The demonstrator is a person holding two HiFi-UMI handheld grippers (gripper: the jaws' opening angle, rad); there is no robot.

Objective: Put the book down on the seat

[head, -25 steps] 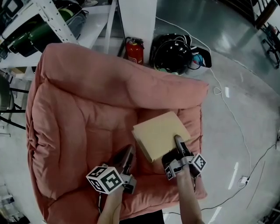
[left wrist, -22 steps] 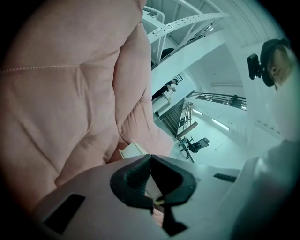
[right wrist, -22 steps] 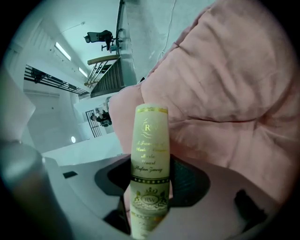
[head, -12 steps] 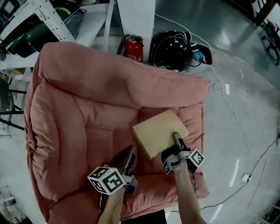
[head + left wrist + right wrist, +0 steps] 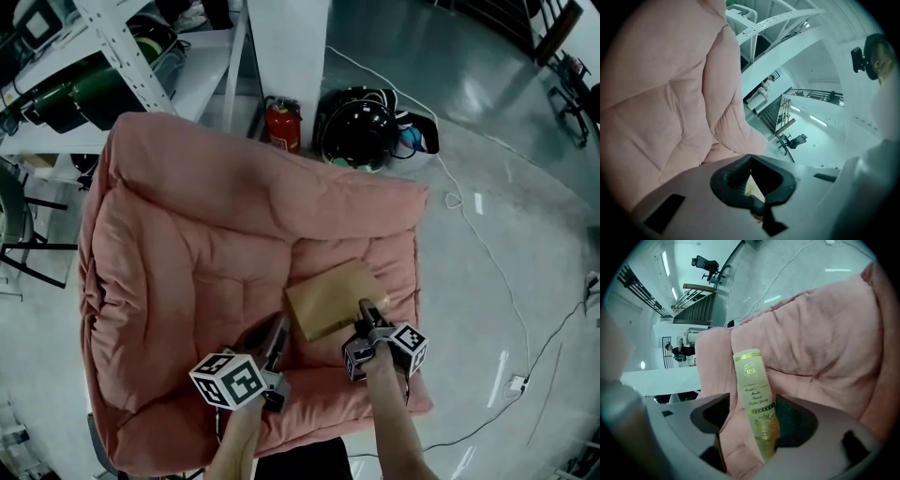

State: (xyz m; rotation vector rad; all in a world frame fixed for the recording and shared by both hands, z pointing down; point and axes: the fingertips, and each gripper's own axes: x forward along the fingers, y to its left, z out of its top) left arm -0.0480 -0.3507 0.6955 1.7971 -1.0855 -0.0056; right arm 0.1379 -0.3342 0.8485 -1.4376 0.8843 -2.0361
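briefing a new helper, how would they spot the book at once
Start at the big pink padded seat filling the middle of the head view. On its right half, toward the front, lies the book: the only flat, tan, hard-edged thing on that soft pink padding.

The tan rectangular book (image 5: 330,298) lies on the right near part of the pink quilted cushion seat (image 5: 187,272). On the grey floor (image 5: 506,187) beyond the seat's far edge stand a red fire extinguisher (image 5: 284,122) and, just right of it, a black helmet (image 5: 356,127). A white metal rack (image 5: 122,47) stands far left.
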